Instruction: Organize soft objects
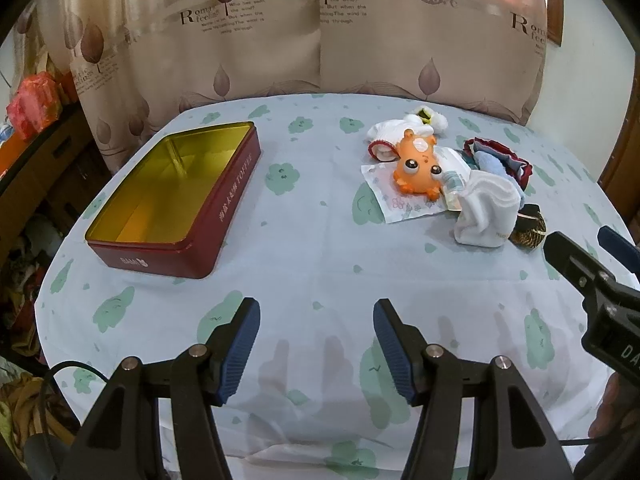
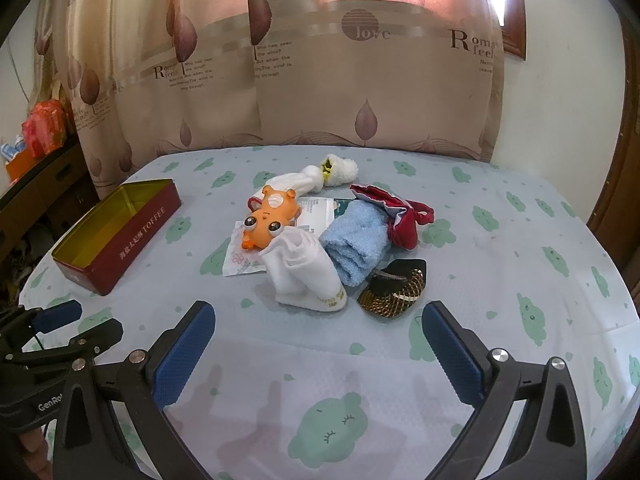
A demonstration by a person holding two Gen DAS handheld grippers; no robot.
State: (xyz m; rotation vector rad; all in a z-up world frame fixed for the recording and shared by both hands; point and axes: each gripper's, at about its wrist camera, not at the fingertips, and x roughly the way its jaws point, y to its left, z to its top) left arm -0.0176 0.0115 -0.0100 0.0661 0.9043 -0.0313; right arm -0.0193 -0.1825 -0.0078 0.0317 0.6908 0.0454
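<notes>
Both tongs hover over the near part of the tabletop (image 1: 304, 240), jaws spread wide and holding nothing: the left tongs (image 1: 316, 308) over bare cloth, the right tongs (image 2: 316, 312) just short of the pile. The soft things lie heaped at mid-table: a white sock (image 2: 304, 276) nearest, a blue towel (image 2: 356, 244) beside it, a red cloth (image 2: 404, 220) behind, an orange toy (image 2: 268, 220) (lying on a paper packet). The open red tin (image 1: 176, 200) sits well apart to the left, near that edge, with clear cloth between.
</notes>
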